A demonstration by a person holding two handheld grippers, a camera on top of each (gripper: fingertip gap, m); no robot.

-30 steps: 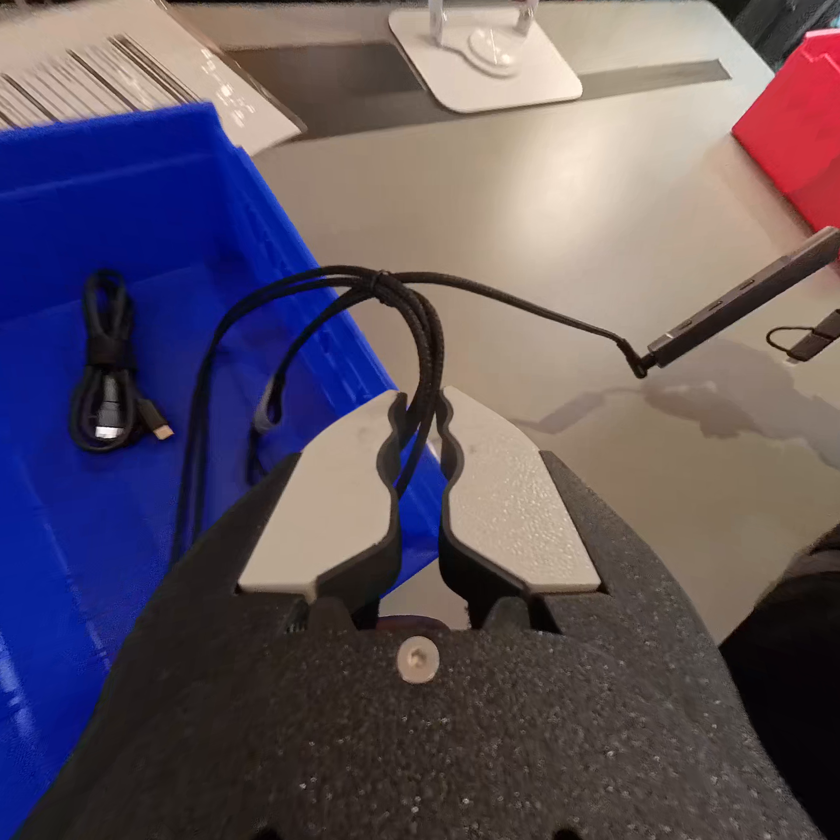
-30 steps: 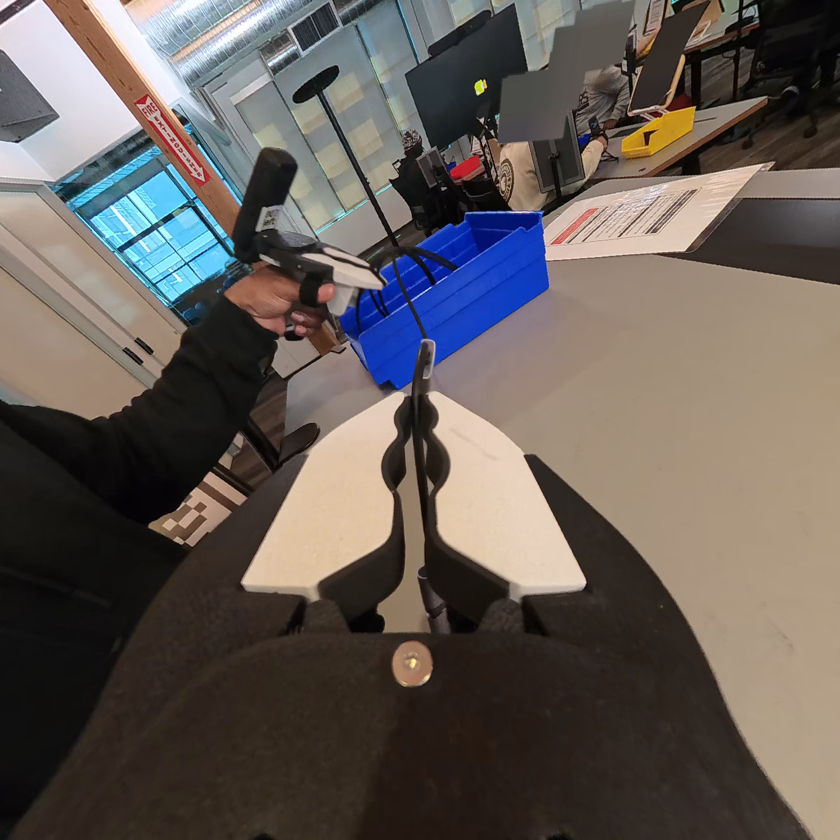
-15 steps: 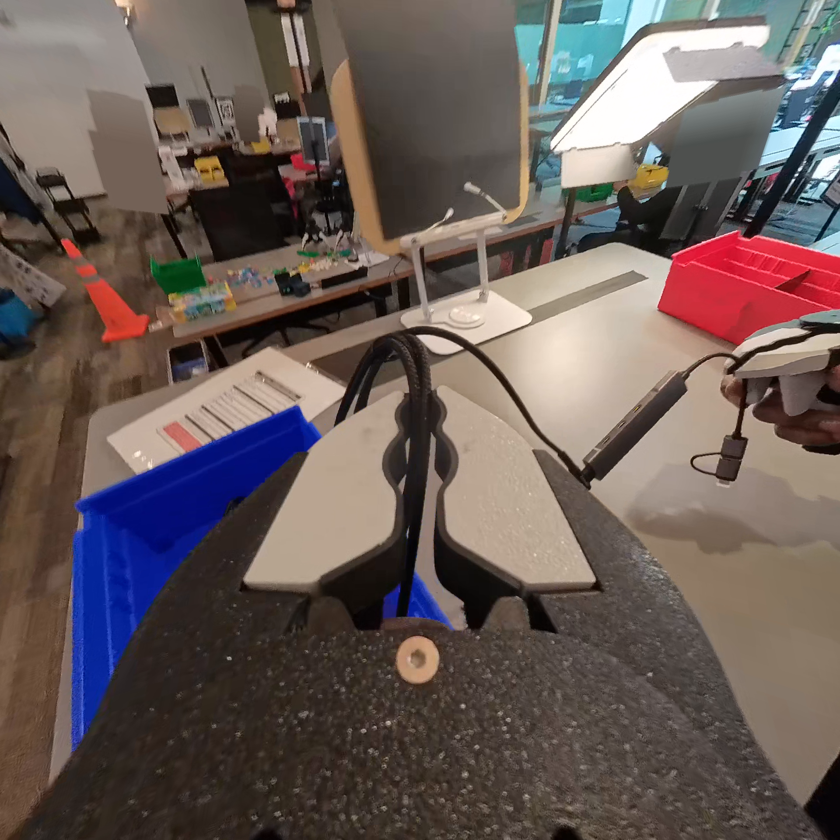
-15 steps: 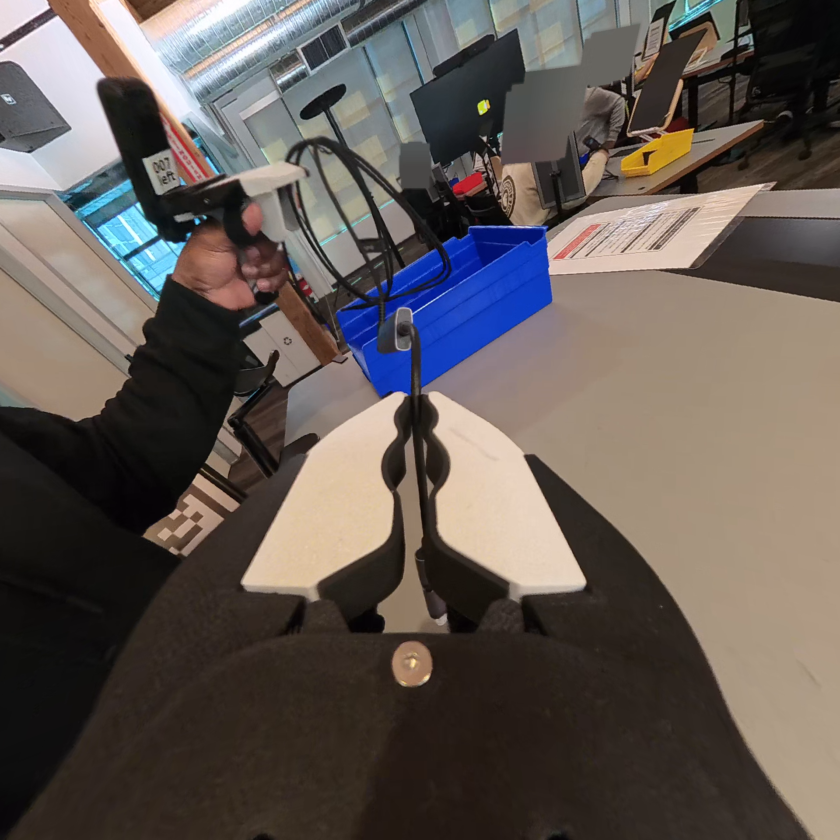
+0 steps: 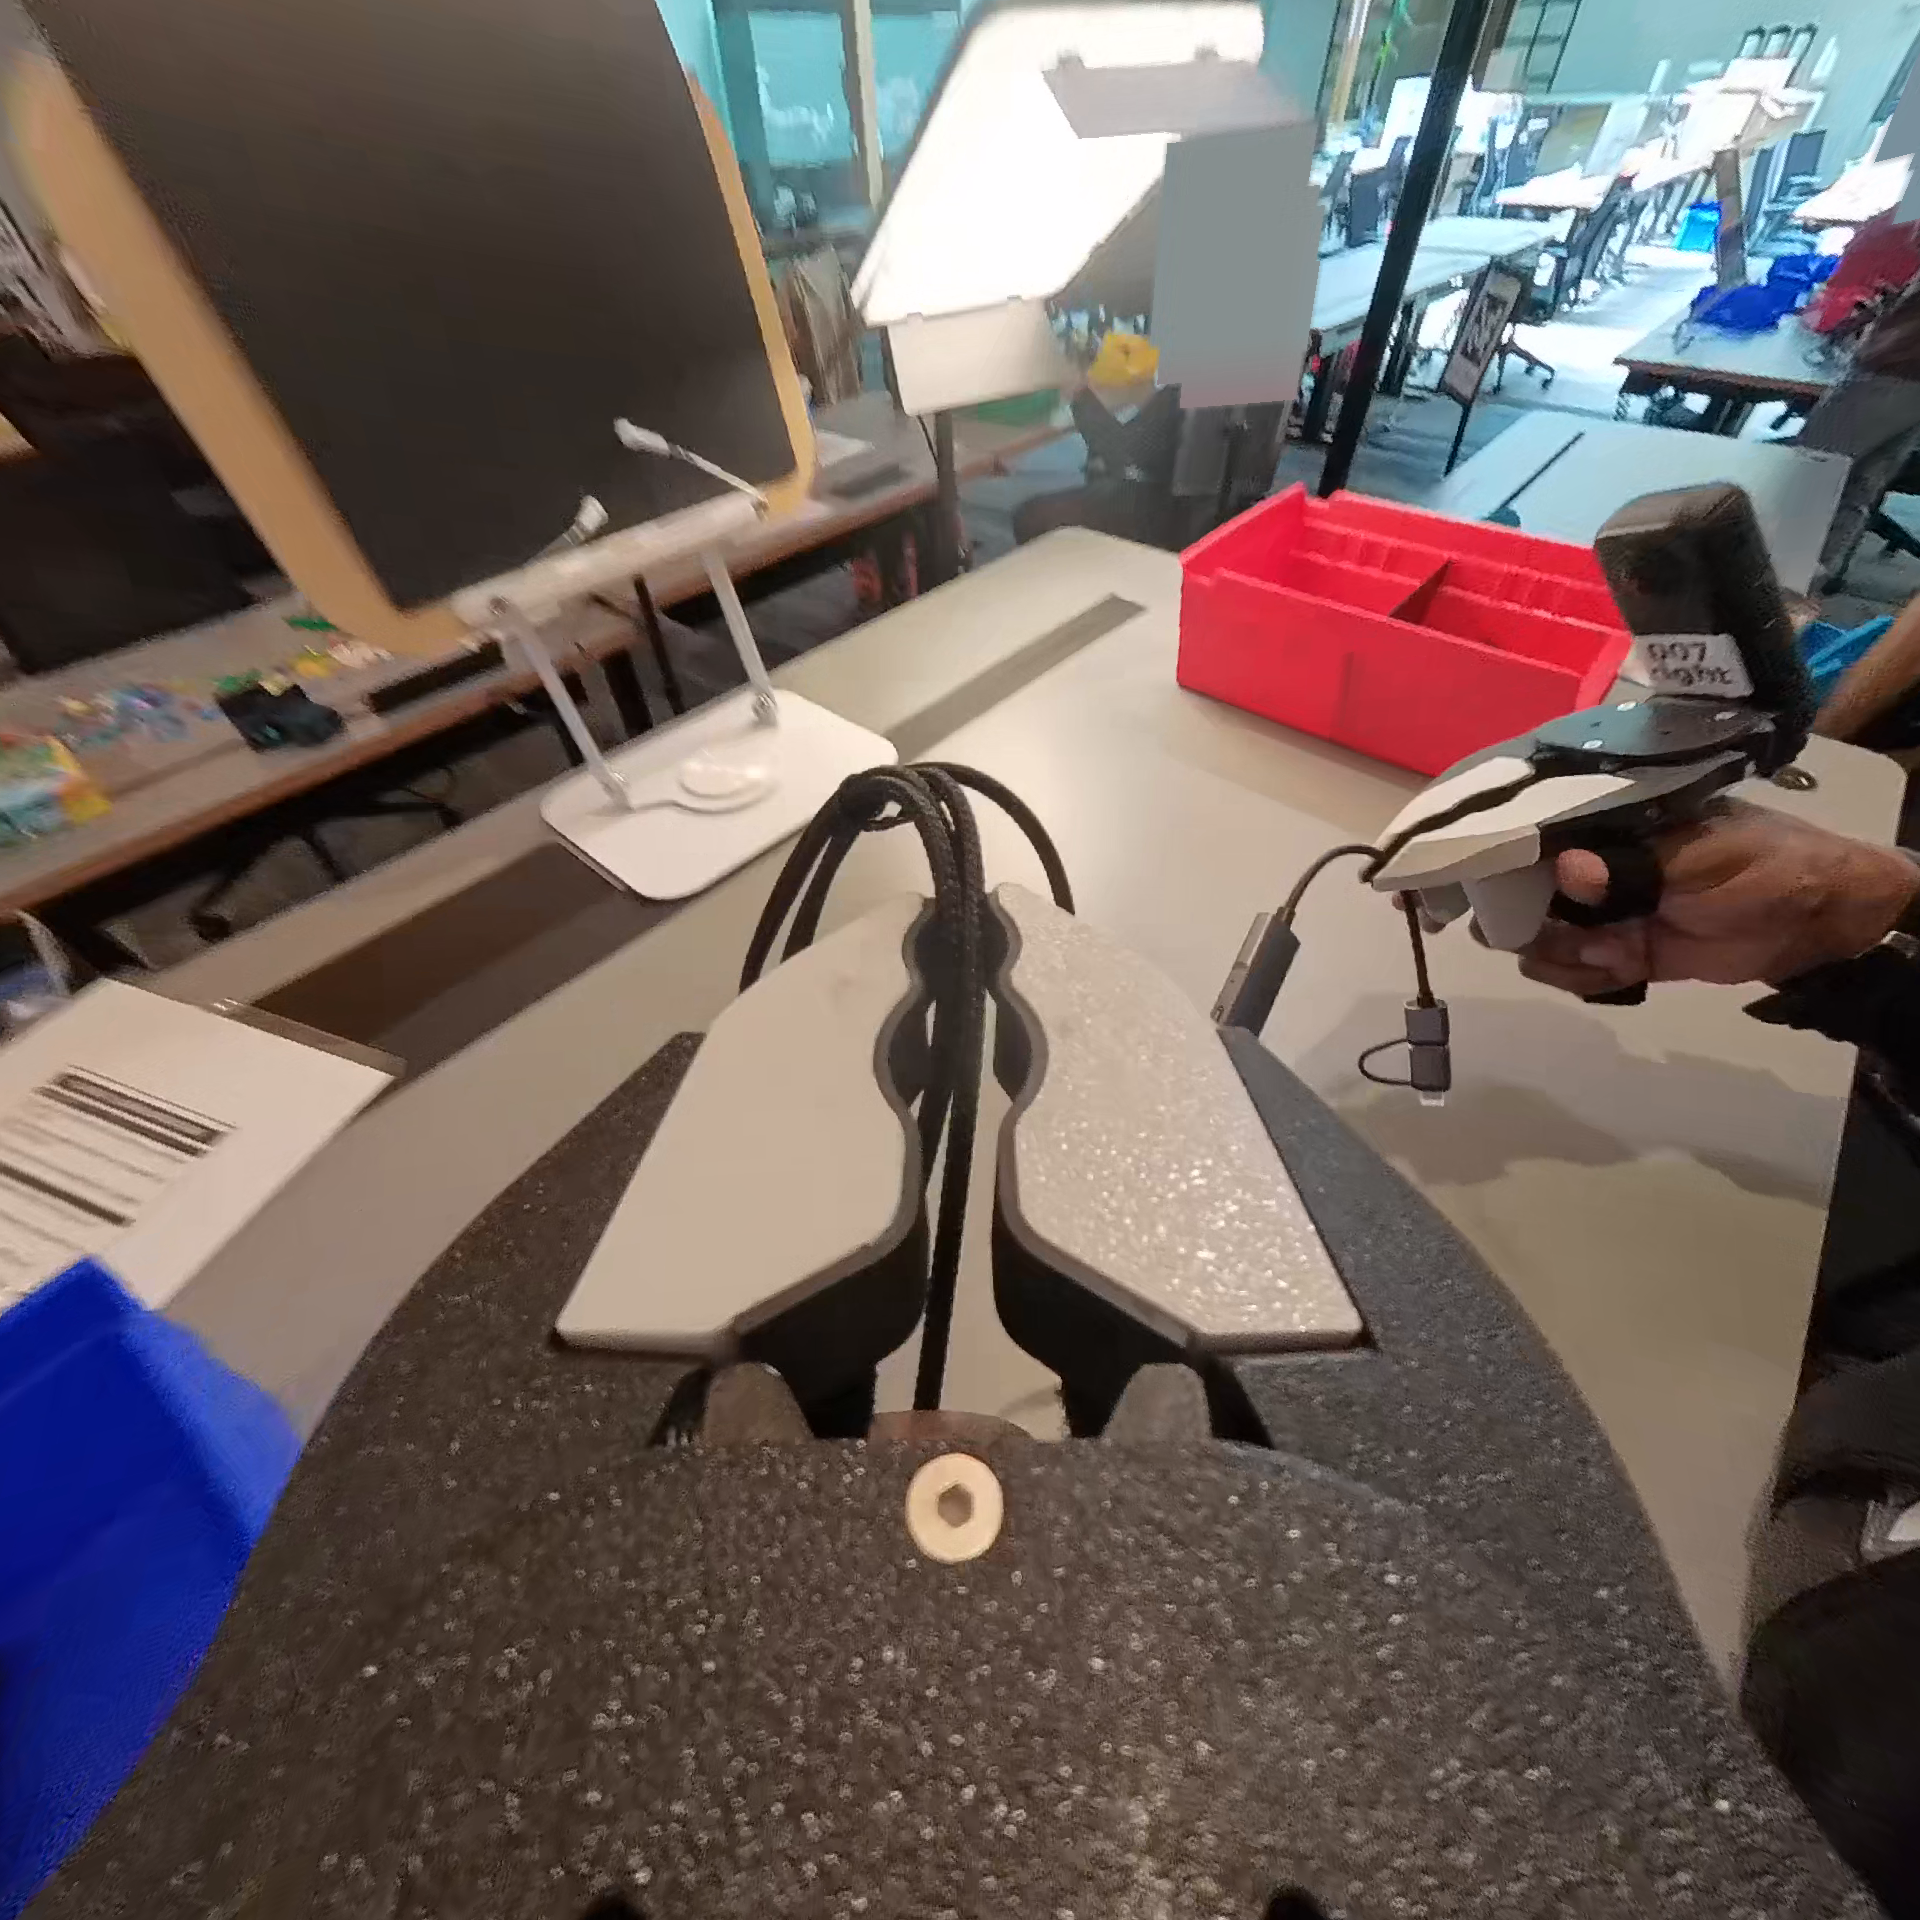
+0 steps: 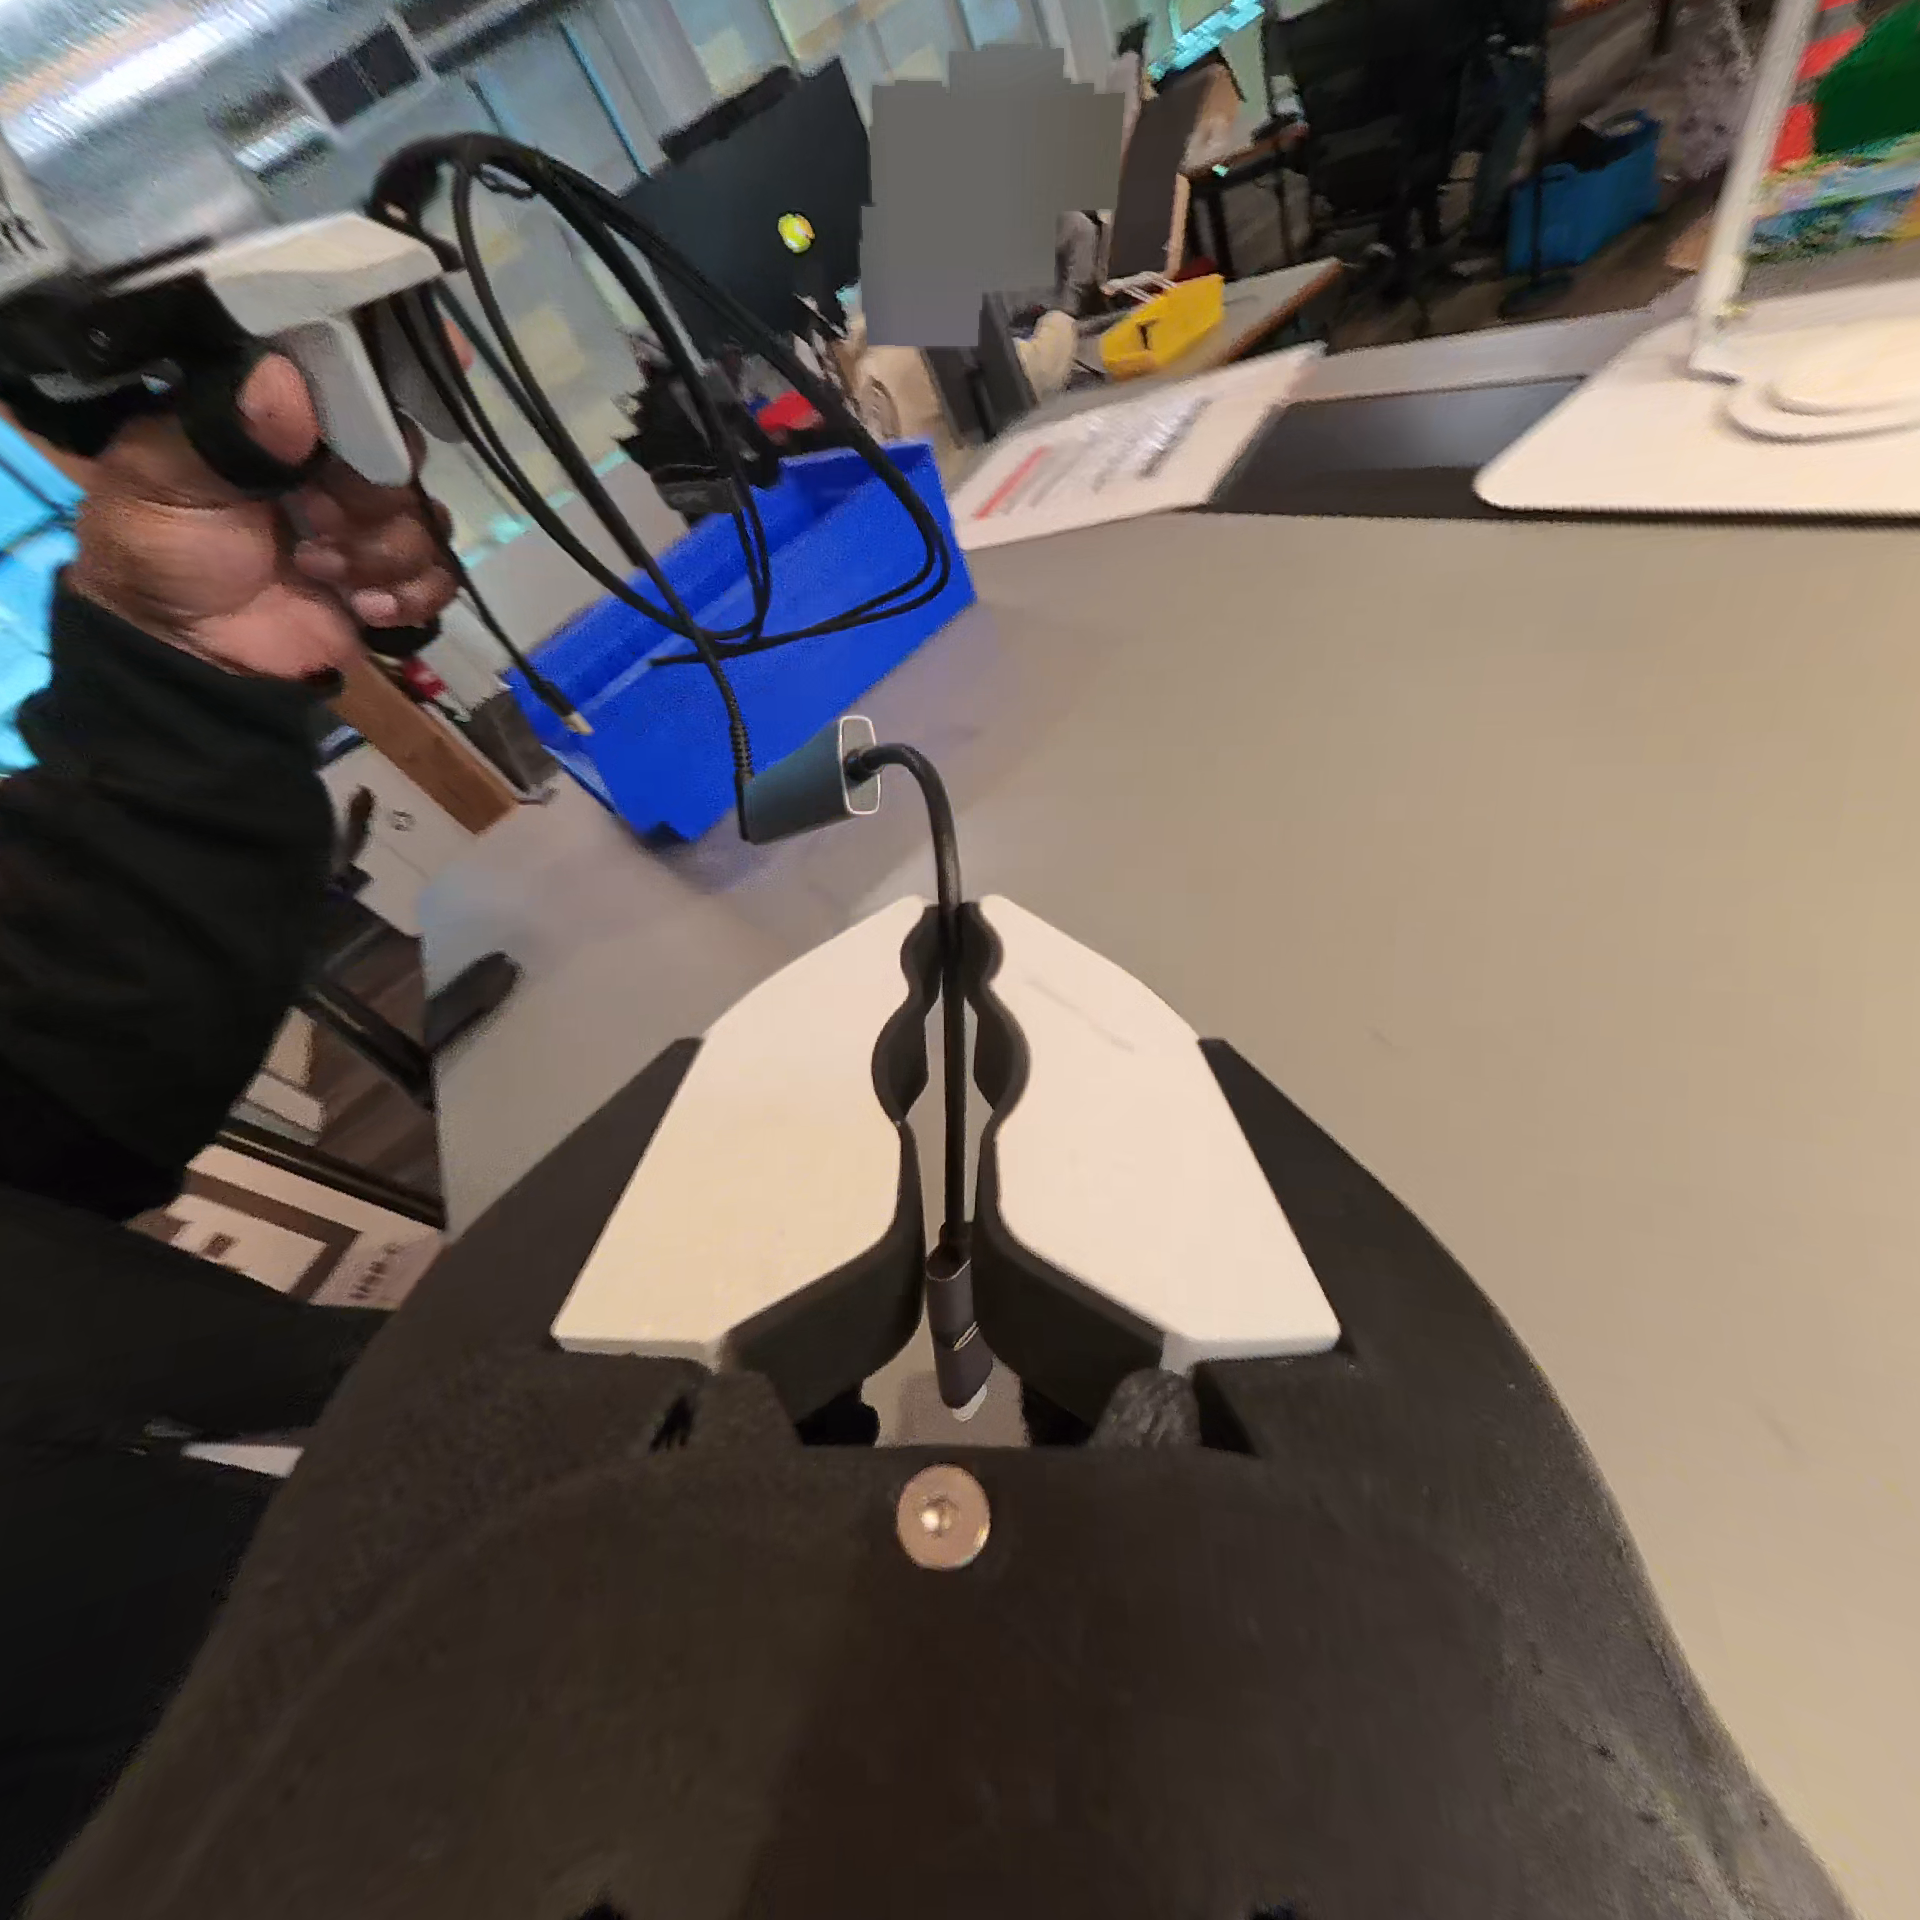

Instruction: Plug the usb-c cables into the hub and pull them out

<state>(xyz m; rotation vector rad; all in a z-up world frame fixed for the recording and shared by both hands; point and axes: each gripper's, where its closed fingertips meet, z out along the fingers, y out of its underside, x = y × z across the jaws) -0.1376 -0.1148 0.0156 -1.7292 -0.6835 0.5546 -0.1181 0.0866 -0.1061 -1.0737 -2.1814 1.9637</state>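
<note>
My left gripper [image 5: 961, 914] is shut on a black braided usb-c cable [image 5: 951, 852], bundled in loops that arch over its tips. In the right wrist view the left gripper [image 6: 416, 301] is held high at the left, with the cable loops [image 6: 727, 436] hanging from it. One end of the cable is plugged into the grey hub [image 6: 816, 781]. My right gripper [image 6: 956, 914] is shut on the hub's own short cable [image 6: 951, 1039]. In the left wrist view the right gripper [image 5: 1392, 873] holds the hub [image 5: 1262, 966] in the air above the grey table [image 5: 1558, 1247].
A blue bin [image 6: 748, 623] sits at the table's left edge and a red bin [image 5: 1392, 623] at the far right. A white stand base [image 5: 717, 800] holds a tilted screen at the back. A printed sheet [image 5: 135, 1132] lies beside the blue bin. About 25 centimetres separates my left fingertips from my right.
My left gripper has lifted the cable bundle out of the blue bin and swung it up and right. The right gripper has turned left, and the hub now hangs sideways.
</note>
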